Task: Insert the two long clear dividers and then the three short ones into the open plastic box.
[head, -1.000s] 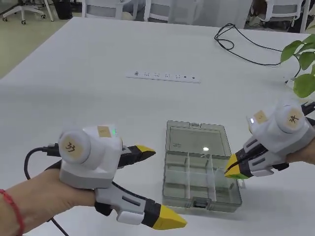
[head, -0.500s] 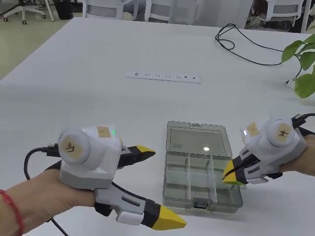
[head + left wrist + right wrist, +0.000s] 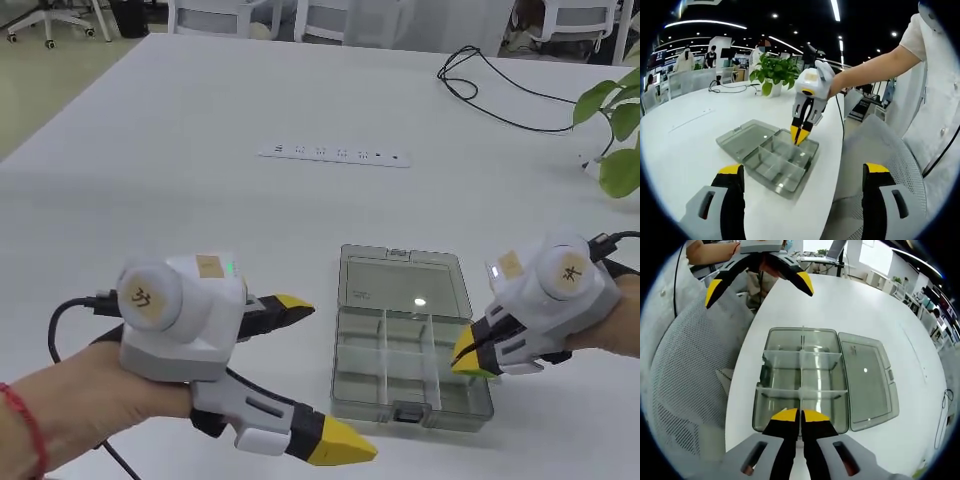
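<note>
The open clear plastic box (image 3: 352, 395) lies on the white table with its lid (image 3: 403, 283) flat behind it. Two long clear dividers (image 3: 802, 354) cross the tray, and short ones (image 3: 800, 371) join them along the middle. My right gripper (image 3: 468, 358) is at the box's right side, shut on the top edge of a short clear divider (image 3: 800, 401) in the row nearest it. The same gripper (image 3: 799, 136) points down into the box (image 3: 765, 165) in the left gripper view. My left gripper (image 3: 320, 378) hovers left of the box, open and holding nothing.
A white power strip (image 3: 335, 154) lies farther back on the table. A black cable (image 3: 490, 85) loops at the back right, beside a green plant (image 3: 615, 130). A mesh chair (image 3: 685, 380) stands by the table's edge.
My right gripper has dropped a little and shifted left, closer over the box's right row. The left gripper has stayed where it was.
</note>
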Action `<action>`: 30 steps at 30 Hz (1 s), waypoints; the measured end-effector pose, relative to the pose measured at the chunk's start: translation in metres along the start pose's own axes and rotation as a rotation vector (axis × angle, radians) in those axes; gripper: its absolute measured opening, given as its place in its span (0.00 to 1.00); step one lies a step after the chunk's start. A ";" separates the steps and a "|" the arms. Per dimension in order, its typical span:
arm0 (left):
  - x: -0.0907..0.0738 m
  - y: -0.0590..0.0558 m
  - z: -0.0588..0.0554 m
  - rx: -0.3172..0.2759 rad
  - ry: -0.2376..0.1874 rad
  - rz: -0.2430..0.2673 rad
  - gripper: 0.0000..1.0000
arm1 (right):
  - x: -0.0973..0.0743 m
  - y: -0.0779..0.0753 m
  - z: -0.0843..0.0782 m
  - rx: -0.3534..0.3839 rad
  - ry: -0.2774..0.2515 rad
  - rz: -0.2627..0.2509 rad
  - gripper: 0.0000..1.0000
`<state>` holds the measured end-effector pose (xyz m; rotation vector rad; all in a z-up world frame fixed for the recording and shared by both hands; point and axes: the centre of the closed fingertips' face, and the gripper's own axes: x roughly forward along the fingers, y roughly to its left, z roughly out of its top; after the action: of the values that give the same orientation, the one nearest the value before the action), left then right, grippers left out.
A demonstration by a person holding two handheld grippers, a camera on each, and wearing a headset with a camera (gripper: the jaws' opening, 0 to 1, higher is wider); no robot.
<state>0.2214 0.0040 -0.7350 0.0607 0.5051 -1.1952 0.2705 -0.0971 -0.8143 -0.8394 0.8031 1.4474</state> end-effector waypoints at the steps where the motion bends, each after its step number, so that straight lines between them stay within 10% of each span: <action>1: 0.000 0.000 0.000 0.001 0.001 0.001 1.00 | -0.001 0.001 0.001 0.005 -0.004 -0.001 0.05; 13: -0.006 0.006 -0.002 0.012 0.004 0.016 1.00 | -0.037 -0.003 0.007 0.112 -0.118 -0.090 0.24; 30: -0.016 0.013 -0.011 0.045 0.026 0.038 1.00 | -0.081 0.039 -0.020 0.303 -0.245 -0.186 0.57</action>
<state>0.2254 0.0259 -0.7408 0.1241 0.4978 -1.1700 0.2340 -0.1558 -0.7542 -0.4817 0.7156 1.1985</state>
